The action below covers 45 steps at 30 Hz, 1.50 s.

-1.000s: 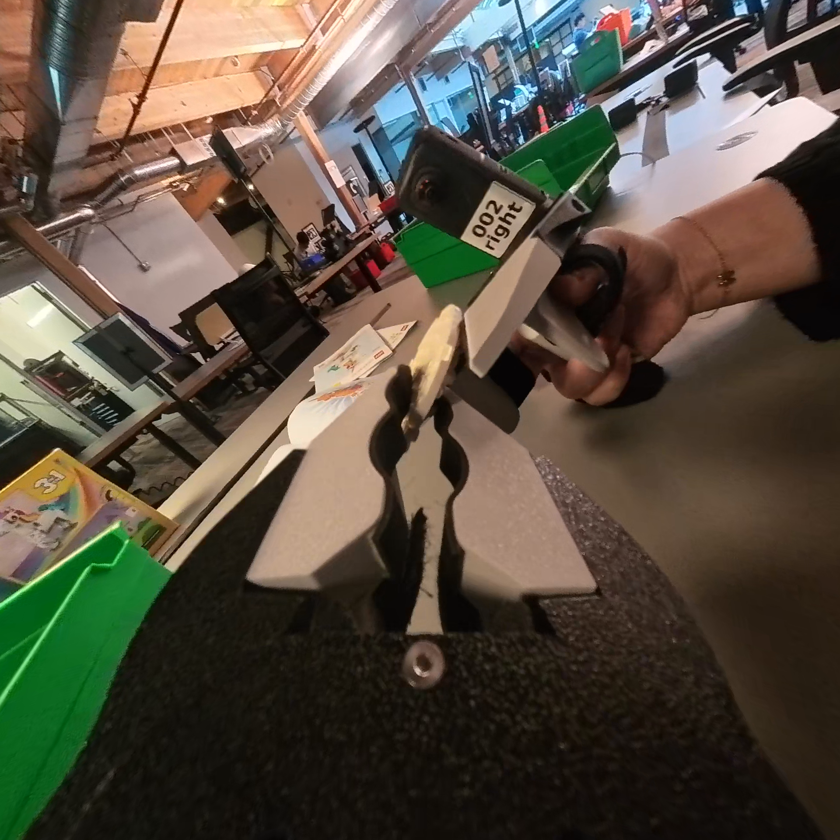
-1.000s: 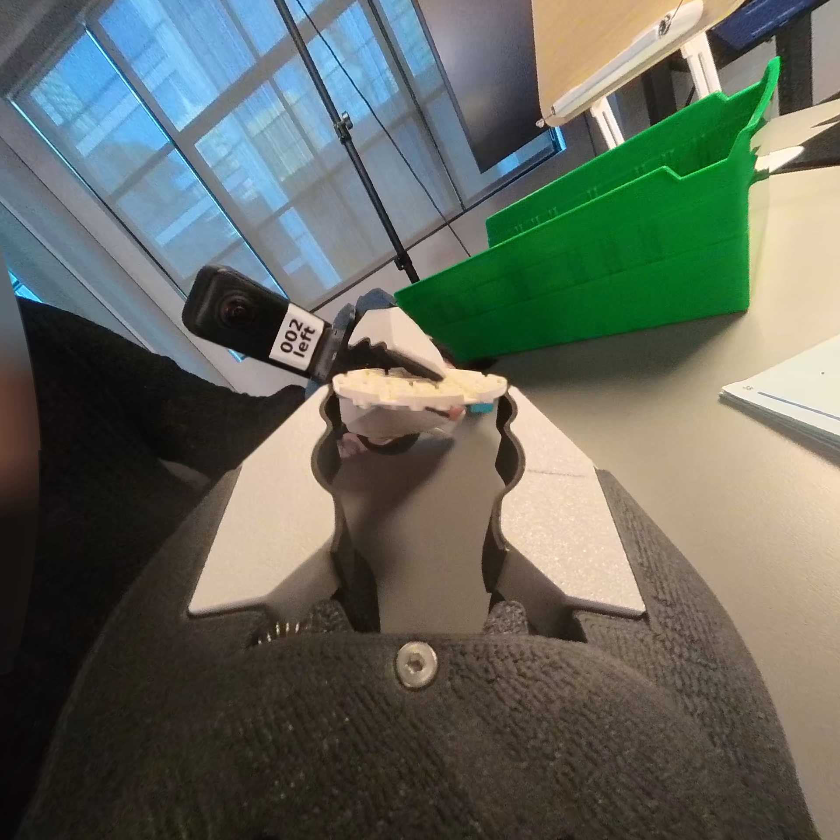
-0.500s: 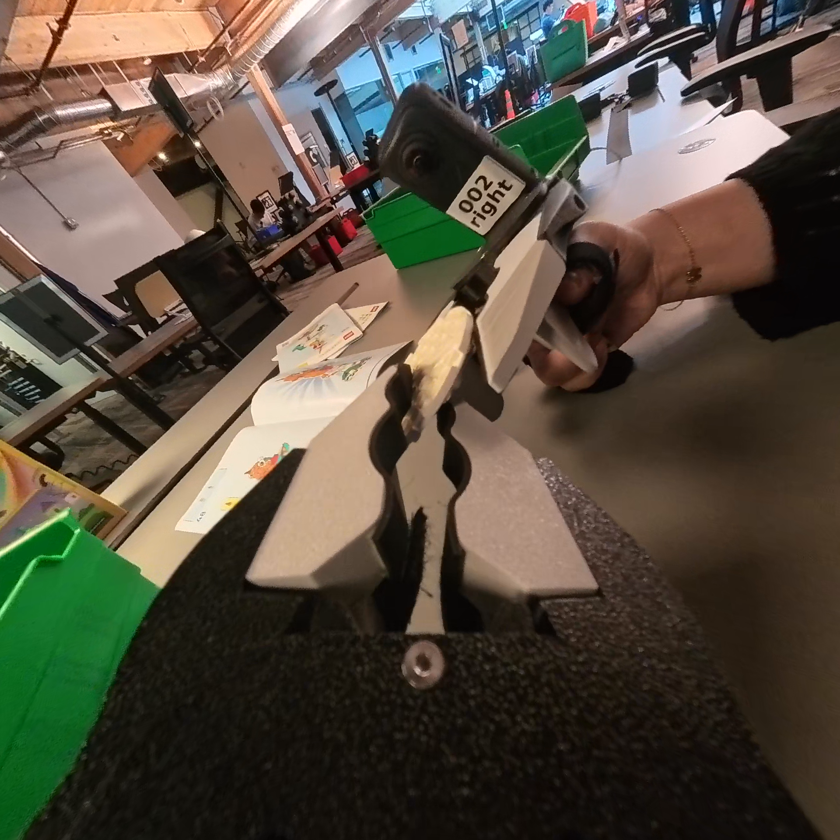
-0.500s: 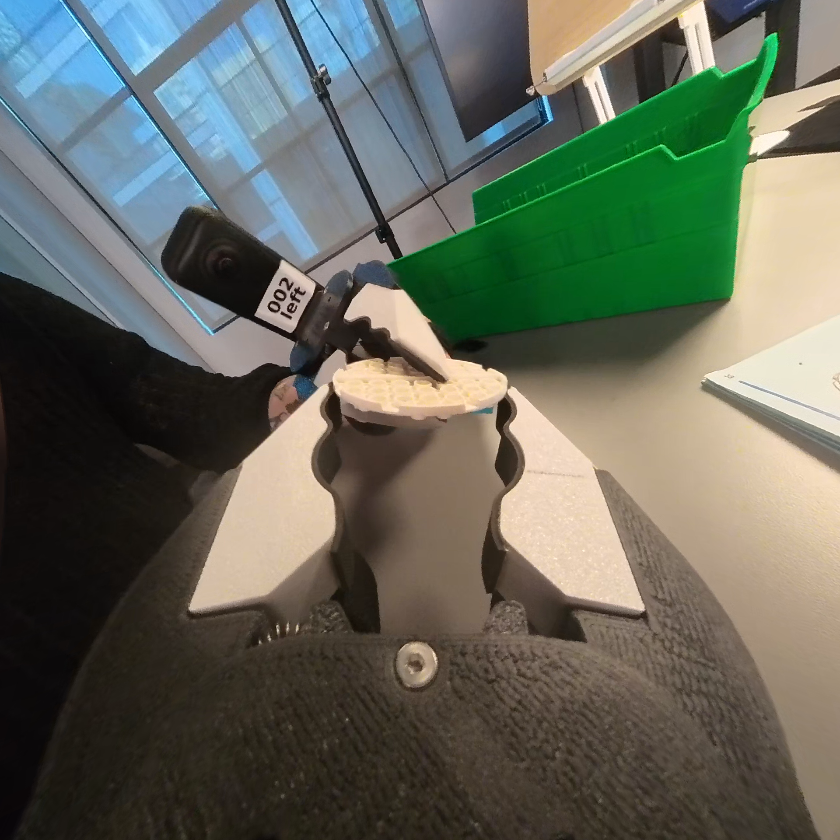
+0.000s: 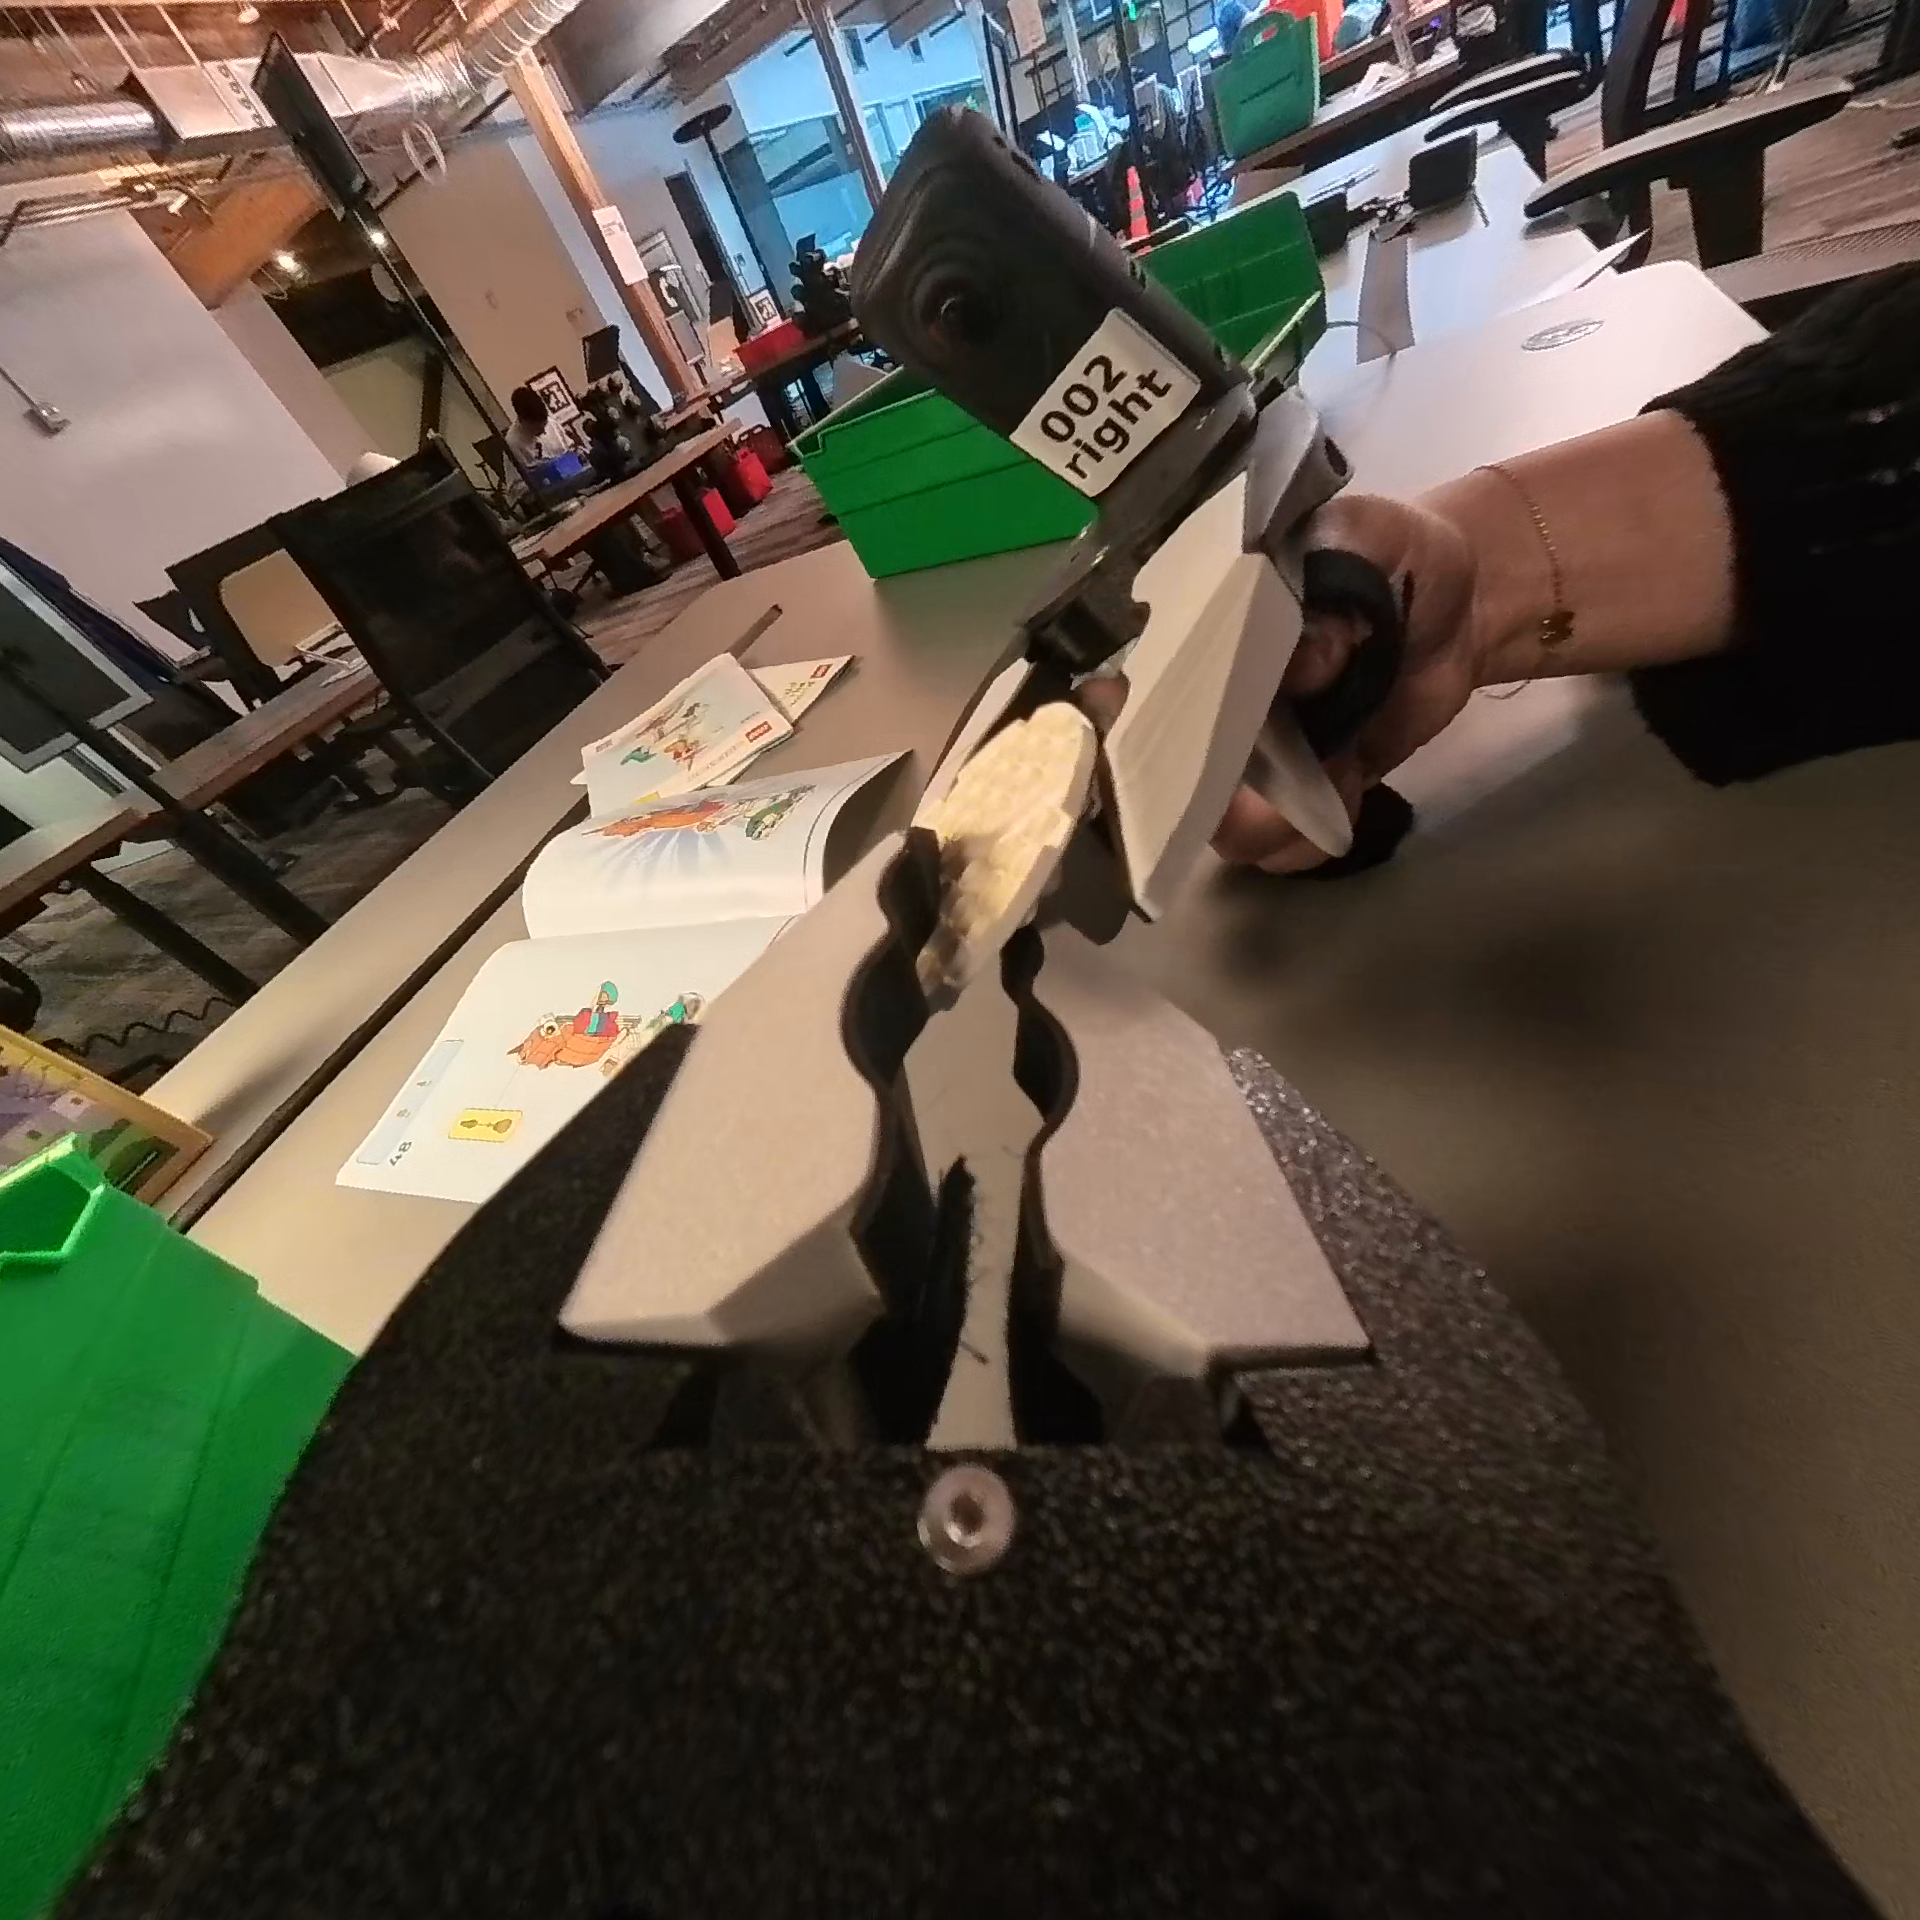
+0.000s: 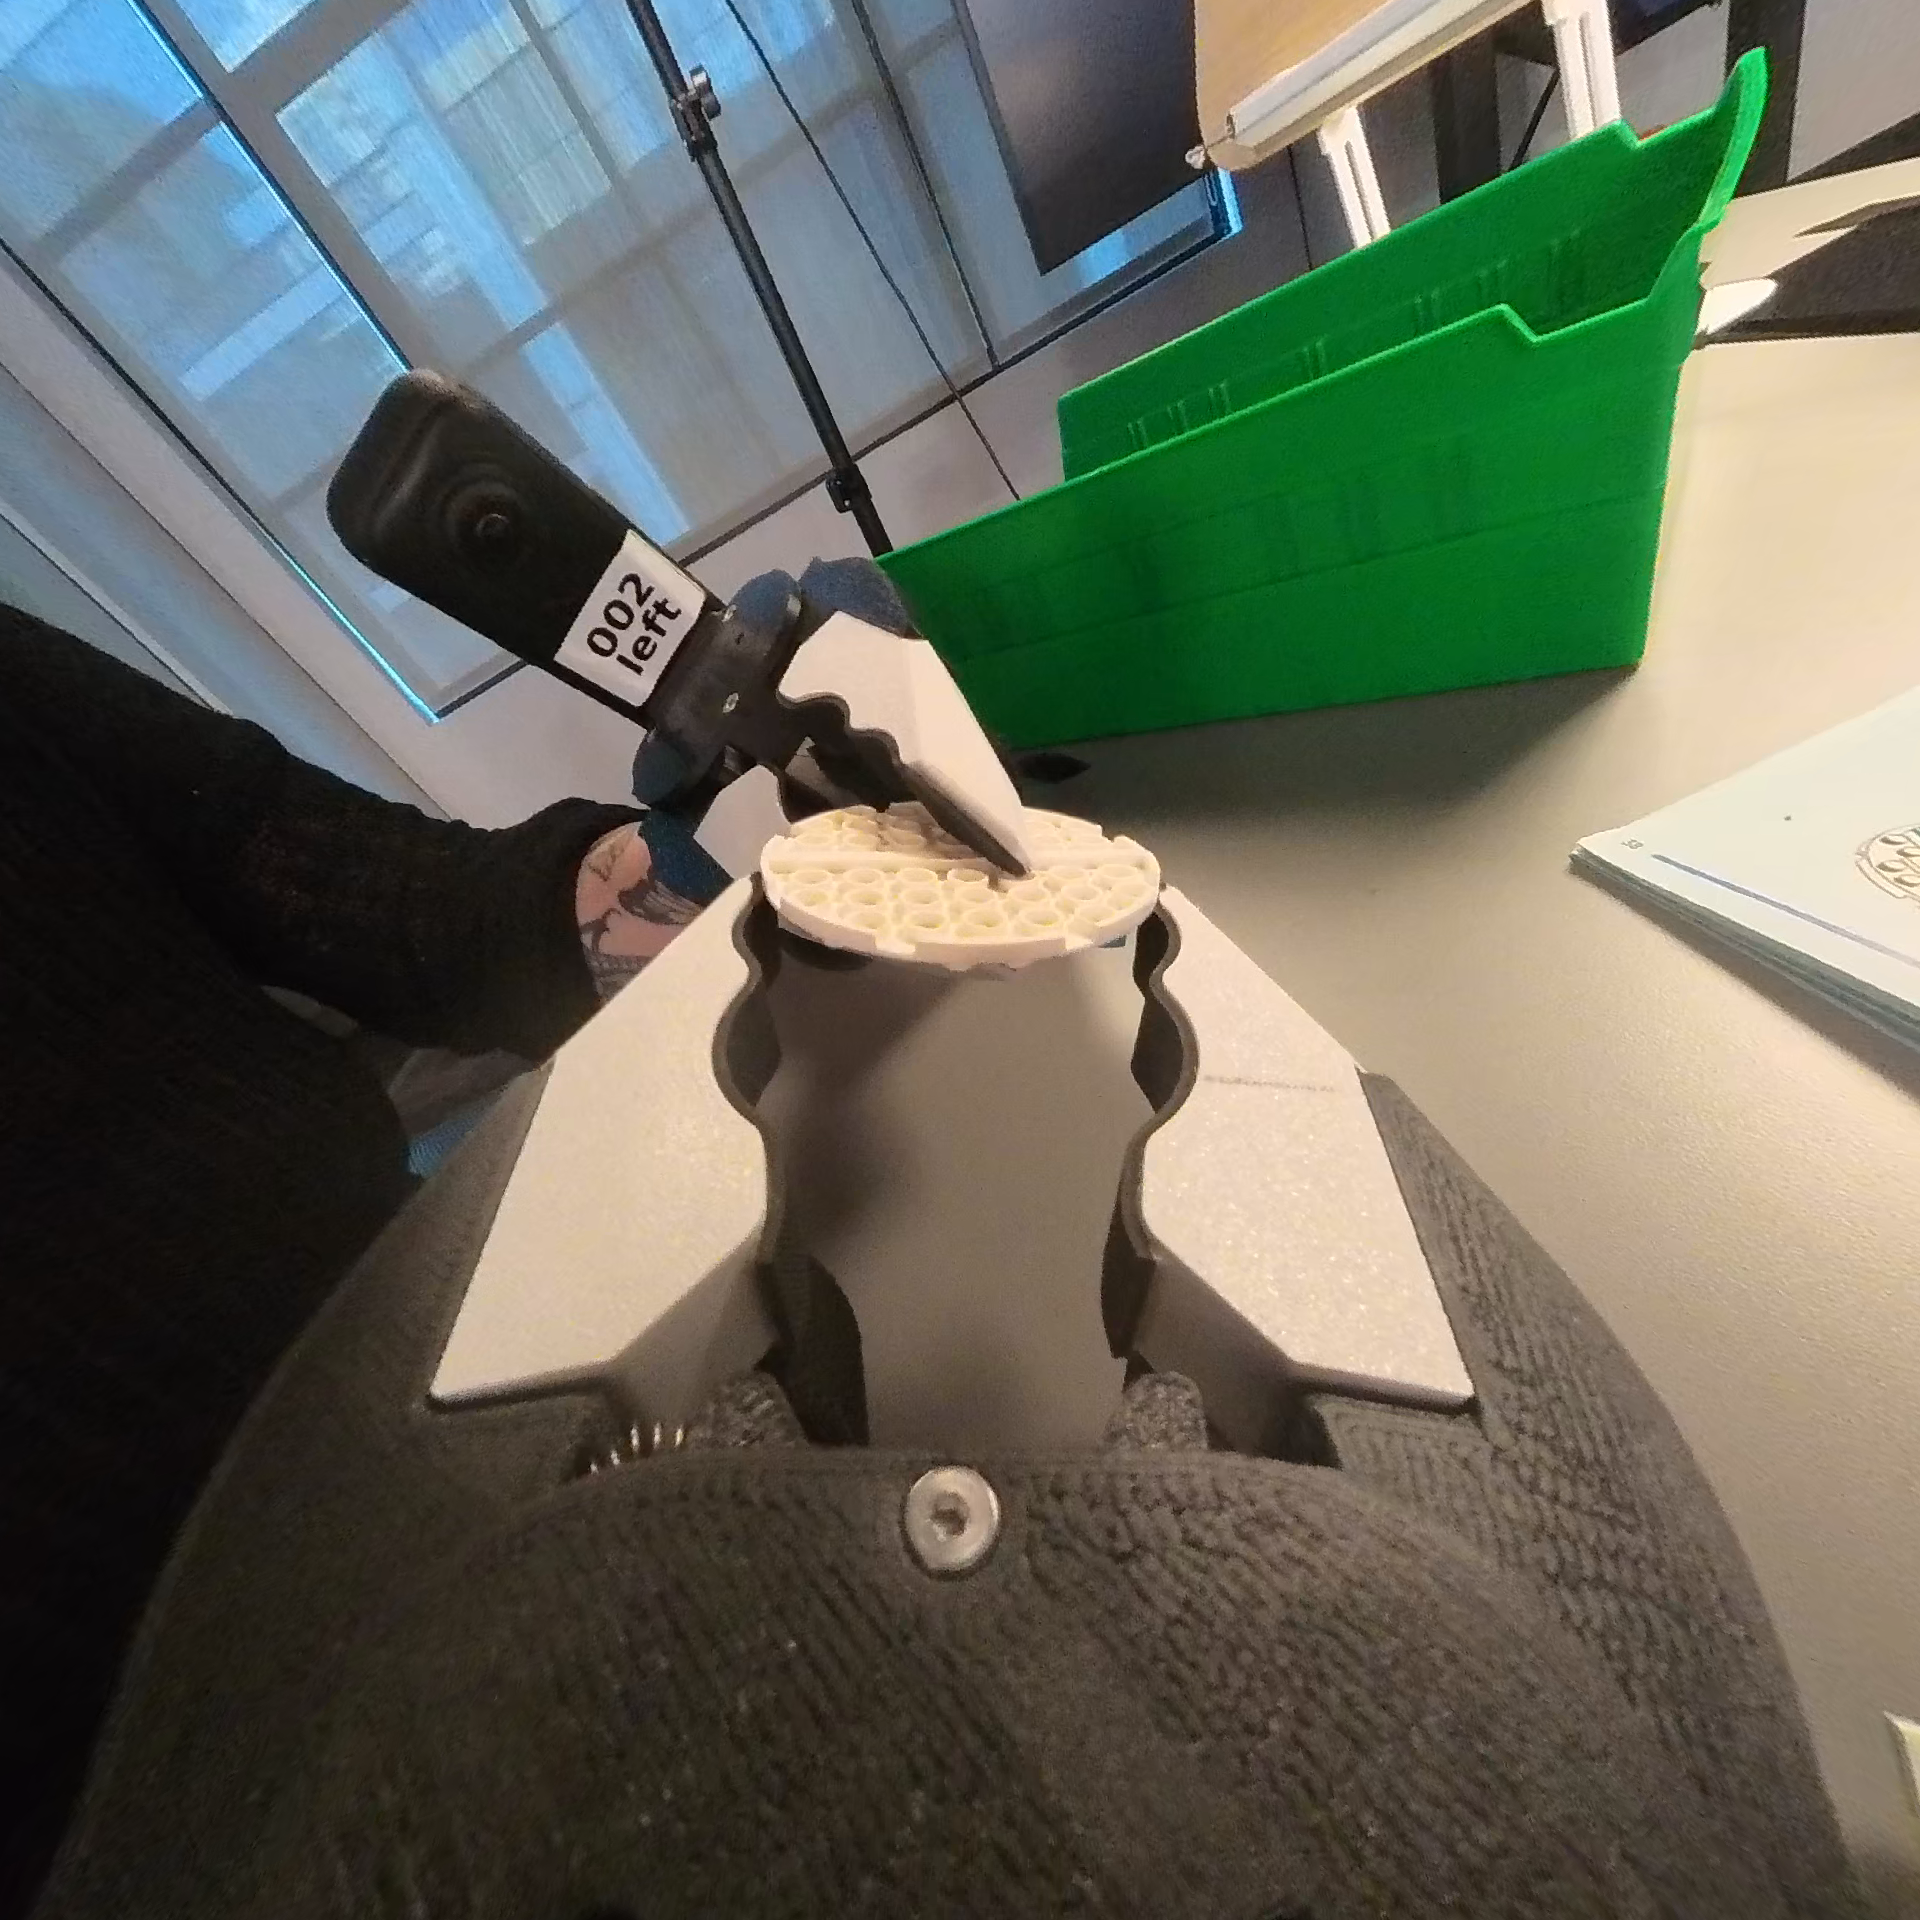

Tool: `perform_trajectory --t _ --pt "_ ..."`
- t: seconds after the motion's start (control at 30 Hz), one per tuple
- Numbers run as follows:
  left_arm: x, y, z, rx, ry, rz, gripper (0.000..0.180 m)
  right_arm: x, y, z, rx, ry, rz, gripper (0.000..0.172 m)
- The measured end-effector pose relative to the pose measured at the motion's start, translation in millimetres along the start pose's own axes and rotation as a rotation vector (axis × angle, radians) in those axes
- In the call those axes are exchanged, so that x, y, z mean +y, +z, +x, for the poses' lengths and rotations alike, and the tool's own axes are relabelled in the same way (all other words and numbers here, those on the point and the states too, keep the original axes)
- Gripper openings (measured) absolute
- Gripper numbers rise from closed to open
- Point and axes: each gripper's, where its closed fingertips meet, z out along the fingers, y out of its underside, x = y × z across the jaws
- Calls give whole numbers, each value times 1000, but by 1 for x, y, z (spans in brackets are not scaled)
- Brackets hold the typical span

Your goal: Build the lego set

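Observation:
A white round brick plate (image 6: 935, 899) is held above the grey table (image 6: 1455, 883) by both grippers at once. My right gripper (image 6: 956, 914) spans the plate across its width, one pad on each side of its rim, with its hollow underside facing up. My left gripper (image 5: 961, 925) is shut on the same plate (image 5: 1023, 790) and pinches it through its thickness near one edge. In the right wrist view the left gripper (image 6: 1013, 852) comes in from the upper left. In the left wrist view the right gripper (image 5: 1049, 790) comes in from the upper right, held by a hand (image 5: 1434, 613).
An open instruction booklet (image 5: 665, 862) and two smaller booklets (image 5: 707, 738) lie on the table to the left. Green bins stand at the far end (image 5: 935, 488), at the near left (image 5: 104, 1455) and behind the plate (image 6: 1351, 582). A closed laptop (image 5: 1558, 322) lies at the far right. My two grippers' fingertips are within a few centimetres of each other.
Both grippers have tilted and turned together with the plate, so the right wrist view now shows its underside instead of its edge. Neither grasp has changed.

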Motion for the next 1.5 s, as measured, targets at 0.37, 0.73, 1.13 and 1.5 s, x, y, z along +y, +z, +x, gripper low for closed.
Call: perform_trajectory --t 0.37,0.73,1.13,1.5 --pt "2 0 1 23 -46 -14 8 2 0 1 8 -4 -16 68" --pt "4 0 1 38 -74 -20 9 3 1 2 15 -8 -29 68" --pt "-1 -1 -4 -16 -34 5 5 5 0 5 27 10 -46 60" --pt "-5 1 -13 -167 138 4 5 -7 2 -1 -44 94 45 73"
